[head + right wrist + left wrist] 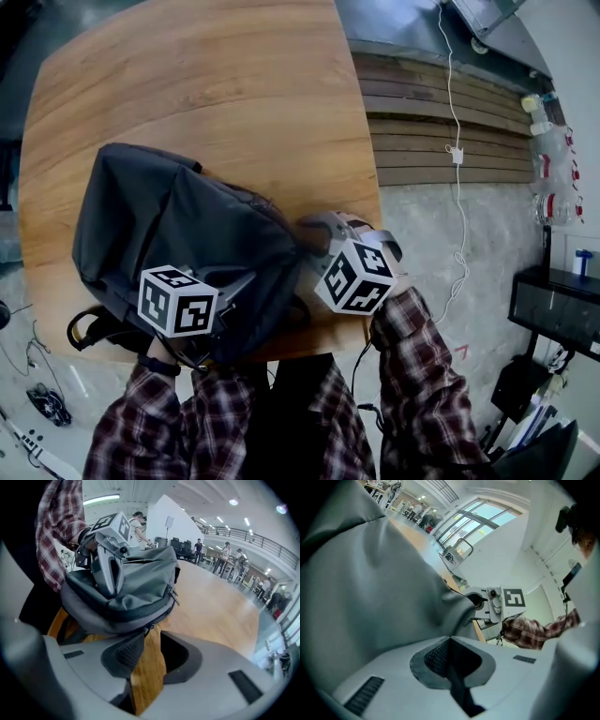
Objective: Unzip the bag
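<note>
Right gripper (151,644) jaws stand parted, with only the wood of the table (220,611) showing between them and nothing gripped. Just past their tips hangs the zipper pull (146,631), on the near rim of the bag (136,583) — the zipper line curves away up and to the right. Left gripper (450,644) sits on top of the bag, jaws drawn together on dark fabric — pinning it, I'd judge. Right is the nearer to the pull, needing only a short reach forward.

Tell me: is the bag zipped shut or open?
Shut where visible: the right gripper view shows the zipper of the bag closed along the near edge, no gap. The far side is hidden.
</note>
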Action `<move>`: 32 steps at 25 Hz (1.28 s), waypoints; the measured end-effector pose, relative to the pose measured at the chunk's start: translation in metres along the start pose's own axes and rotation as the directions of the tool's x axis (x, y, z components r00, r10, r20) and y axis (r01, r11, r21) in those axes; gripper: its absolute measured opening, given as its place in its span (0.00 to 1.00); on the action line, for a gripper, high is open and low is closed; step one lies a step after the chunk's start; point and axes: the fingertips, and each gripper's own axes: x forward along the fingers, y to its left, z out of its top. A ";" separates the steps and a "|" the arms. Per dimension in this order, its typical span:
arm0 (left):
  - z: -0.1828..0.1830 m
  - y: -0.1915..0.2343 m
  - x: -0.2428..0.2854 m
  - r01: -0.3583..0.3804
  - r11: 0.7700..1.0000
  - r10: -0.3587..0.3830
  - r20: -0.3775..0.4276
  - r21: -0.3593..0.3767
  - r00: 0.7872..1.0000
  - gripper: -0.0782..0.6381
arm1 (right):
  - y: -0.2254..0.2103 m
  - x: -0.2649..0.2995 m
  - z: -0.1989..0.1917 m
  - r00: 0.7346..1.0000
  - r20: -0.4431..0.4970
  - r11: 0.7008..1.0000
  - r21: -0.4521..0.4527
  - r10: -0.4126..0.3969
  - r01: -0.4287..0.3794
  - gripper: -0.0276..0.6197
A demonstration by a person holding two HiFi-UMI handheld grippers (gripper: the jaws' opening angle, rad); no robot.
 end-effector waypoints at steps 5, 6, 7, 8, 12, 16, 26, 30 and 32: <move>-0.003 0.001 0.001 0.001 1.000 -0.001 -0.007 0.007 1.000 0.12 | -0.002 0.006 0.004 1.000 -0.010 0.999 -0.042 0.010 -0.011 0.19; -0.004 0.000 0.000 0.001 1.000 -0.001 -0.008 0.007 1.000 0.12 | -0.001 0.007 0.005 1.000 -0.012 0.998 -0.060 0.013 -0.014 0.19; -0.004 0.000 0.000 0.000 1.000 0.000 -0.009 0.006 1.000 0.12 | 0.000 0.007 0.006 1.000 -0.012 0.997 -0.078 0.016 -0.016 0.19; -0.004 0.000 -0.001 0.000 1.000 0.000 -0.011 0.005 1.000 0.12 | 0.001 0.007 0.007 1.000 -0.010 0.995 -0.095 0.019 -0.020 0.19; -0.002 0.001 -0.001 -0.001 1.000 0.001 -0.007 0.005 1.000 0.12 | 0.002 0.008 0.004 1.000 -0.007 0.993 -0.114 0.014 -0.014 0.08; -0.001 0.004 0.001 -0.008 1.000 0.008 0.006 -0.004 1.000 0.12 | 0.001 0.004 0.001 1.000 -0.005 0.999 -0.042 -0.004 0.004 0.07; 0.019 0.022 -0.005 -0.227 0.973 0.230 0.161 -0.036 0.960 0.12 | 0.055 -0.020 -0.015 0.990 -0.116 0.962 0.251 -0.078 0.106 0.07; 0.027 0.024 -0.001 -0.328 0.945 0.324 0.184 -0.007 0.928 0.12 | 0.101 -0.030 -0.013 0.987 -0.144 0.938 0.327 -0.067 0.111 0.07; 0.032 0.025 0.002 -0.347 0.938 0.345 0.192 -0.024 0.919 0.12 | 0.123 -0.035 -0.004 0.989 -0.134 0.925 0.364 -0.068 0.113 0.07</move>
